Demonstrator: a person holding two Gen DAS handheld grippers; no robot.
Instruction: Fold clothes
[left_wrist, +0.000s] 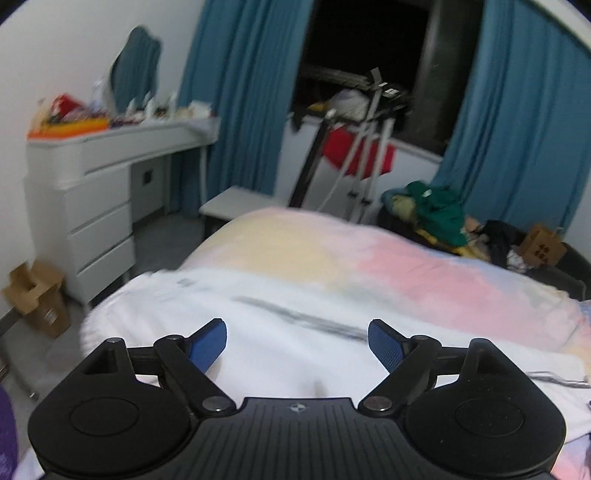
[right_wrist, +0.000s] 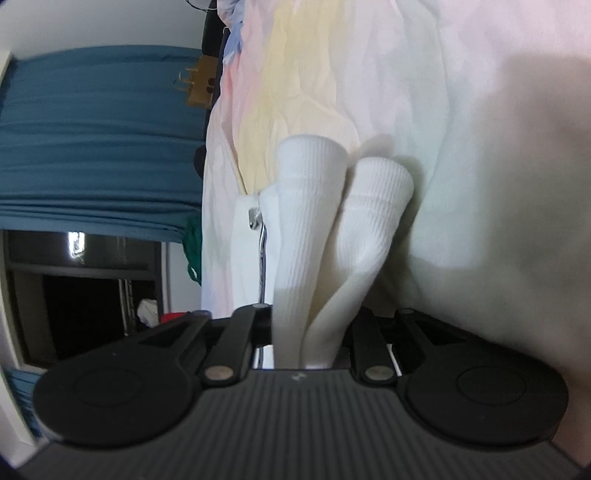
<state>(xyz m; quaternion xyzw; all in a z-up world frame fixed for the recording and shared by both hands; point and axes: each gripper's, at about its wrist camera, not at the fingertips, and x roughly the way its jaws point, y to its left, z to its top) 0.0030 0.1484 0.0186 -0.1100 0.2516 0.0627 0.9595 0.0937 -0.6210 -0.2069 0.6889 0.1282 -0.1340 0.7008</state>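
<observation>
Left tool (left_wrist: 297, 341) gapes empty above white garment (left_wrist: 280, 332); right tool (right_wrist: 306, 332) pinches white socks (right_wrist: 314, 229).

right gripper (right_wrist: 308, 332) fingertips buried behind the white socks (right_wrist: 314, 229) between the jaws, clutter on the dresser (left_wrist: 85, 155) way past the left jaws too blurry, garment (left_wrist: 295, 343) under them smeared

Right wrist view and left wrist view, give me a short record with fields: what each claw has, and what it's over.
left claw: open, nothing between its pads
under left claw: white garment spread on pastel bed cover
right claw: closed on white ribbed socks
socks: two cuffs side by side, pointing away from camera
behind socks: pastel bed cover
</observation>
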